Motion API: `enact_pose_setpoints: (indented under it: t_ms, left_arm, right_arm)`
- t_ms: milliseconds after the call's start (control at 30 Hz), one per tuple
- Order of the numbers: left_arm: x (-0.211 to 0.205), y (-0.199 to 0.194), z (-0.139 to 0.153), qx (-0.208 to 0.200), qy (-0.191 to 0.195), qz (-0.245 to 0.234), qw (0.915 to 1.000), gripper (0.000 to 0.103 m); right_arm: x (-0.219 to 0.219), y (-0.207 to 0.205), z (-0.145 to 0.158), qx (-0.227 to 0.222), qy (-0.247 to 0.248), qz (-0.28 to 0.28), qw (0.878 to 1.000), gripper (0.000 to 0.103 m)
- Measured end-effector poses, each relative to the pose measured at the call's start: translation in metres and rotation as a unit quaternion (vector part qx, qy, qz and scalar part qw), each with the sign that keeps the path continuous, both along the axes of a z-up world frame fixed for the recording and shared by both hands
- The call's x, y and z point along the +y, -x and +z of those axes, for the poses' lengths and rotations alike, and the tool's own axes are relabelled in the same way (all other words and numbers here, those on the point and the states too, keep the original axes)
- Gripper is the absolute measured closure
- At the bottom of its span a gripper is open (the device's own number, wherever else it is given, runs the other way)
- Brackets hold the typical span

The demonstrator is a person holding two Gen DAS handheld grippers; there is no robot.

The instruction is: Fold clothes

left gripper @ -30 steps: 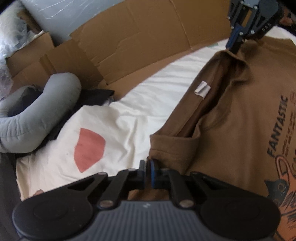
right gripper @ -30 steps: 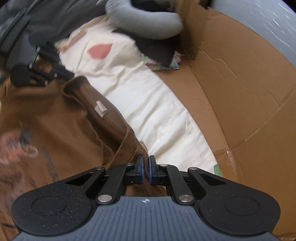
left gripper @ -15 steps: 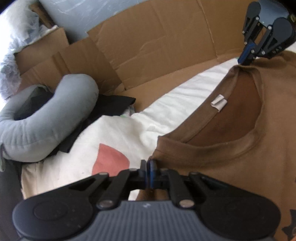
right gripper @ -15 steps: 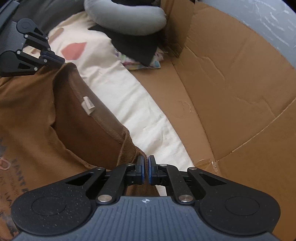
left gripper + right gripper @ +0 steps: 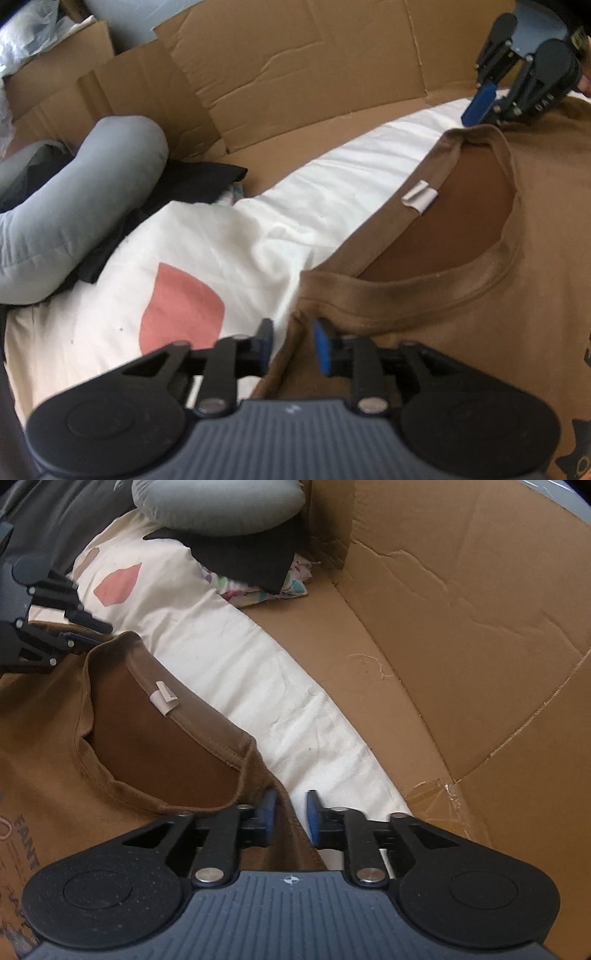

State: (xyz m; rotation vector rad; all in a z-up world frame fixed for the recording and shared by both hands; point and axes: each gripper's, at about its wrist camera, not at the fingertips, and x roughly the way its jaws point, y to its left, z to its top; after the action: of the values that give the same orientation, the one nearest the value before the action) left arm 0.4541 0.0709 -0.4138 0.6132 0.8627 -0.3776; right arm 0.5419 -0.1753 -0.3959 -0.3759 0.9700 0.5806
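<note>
A brown T-shirt [image 5: 480, 314] lies flat, print side up, on a white sheet [image 5: 332, 177], its neck opening and white label [image 5: 419, 194] facing the cardboard. My left gripper [image 5: 291, 341] is open, its jaws a small way apart astride the shirt's left shoulder edge. My right gripper [image 5: 288, 814] is open too, its jaws astride the right shoulder edge of the T-shirt [image 5: 55, 775]. Each gripper shows in the other's view: the right gripper [image 5: 491, 103] and the left gripper [image 5: 96, 635] at opposite ends of the collar.
Flattened cardboard [image 5: 461, 627] walls the far side of the white sheet [image 5: 258, 664]. A grey neck pillow [image 5: 66, 221] lies on dark clothes [image 5: 199, 181] at the left, beside a cream cloth with a pink patch [image 5: 181, 314].
Both grippers were shut on the shirt's shoulders and have opened, letting go. The shirt has been lowered and spread, and the neck opening now lies flat.
</note>
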Motion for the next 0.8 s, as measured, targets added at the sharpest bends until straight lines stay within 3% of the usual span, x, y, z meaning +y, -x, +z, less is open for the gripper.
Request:
enact_pose_setpoints:
  t_ms: [100,267,300,433,800]
  left_arm:
    - [-0.002,-0.009,-0.003,0.017,0.017,0.018,0.9996,0.071]
    - [-0.005,-0.014,-0.009,0.034,0.032,0.019,0.9987,0.088]
    - [-0.005,-0.013,-0.009,0.037,0.035,0.019,0.9985,0.090]
    - [-0.004,-0.013,-0.010,0.045,0.043,0.018,0.9979,0.096]
    - [-0.006,-0.011,0.002,-0.045,0.008,0.009,0.9989,0.099]
  right_arm:
    - [0.000,-0.003,-0.003,0.007,-0.009,0.000,1.000,0.072]
    - [0.010,0.001,-0.007,0.006,-0.010,0.029,1.000,0.074]
    - [0.011,0.002,-0.007,0.006,-0.012,0.034,0.999,0.084]
    - [0.016,0.008,-0.009,-0.003,0.003,0.058,0.998,0.097]
    - [0.018,0.007,0.002,-0.067,0.042,0.065,0.995,0.101]
